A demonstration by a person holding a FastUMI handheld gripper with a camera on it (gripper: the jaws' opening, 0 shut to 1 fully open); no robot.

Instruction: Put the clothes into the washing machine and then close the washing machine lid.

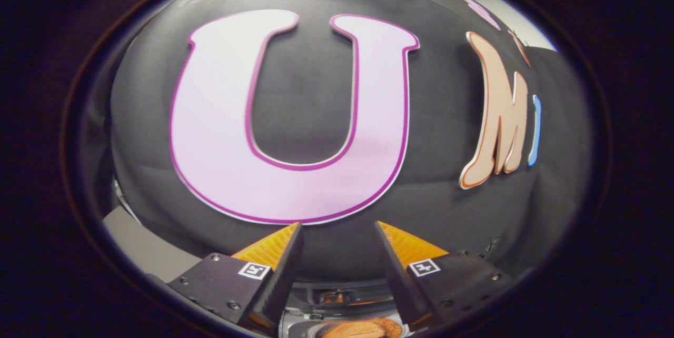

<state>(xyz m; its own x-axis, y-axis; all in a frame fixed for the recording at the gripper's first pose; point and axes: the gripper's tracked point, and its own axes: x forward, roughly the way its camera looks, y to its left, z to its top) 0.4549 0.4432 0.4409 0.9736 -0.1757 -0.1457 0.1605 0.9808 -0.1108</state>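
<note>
Gripper [337, 227]: fingers spread wide apart, nothing between them, no contact w/ any object. Each finger carries a small square marker on its base block. Gripper is raised and aimed at the booth wall [310, 101], a black cloth that lies beyond the fingertips.

Below and between the finger bases, at the near lower part of the gripper view: a partial look at the washing machine [342, 298], seen as a dark curved rim w/ a light band under it. Beneath that, an orange-brown item [363, 329] sits in a pale round opening; prob. the clothes, but too little is visible to confirm. Whether it lies inside the drum or on top cannot be told. Lid position cannot be told.

To the left of the fingers, a pale flat panel [142, 248] meets the foot of the wall.
</note>
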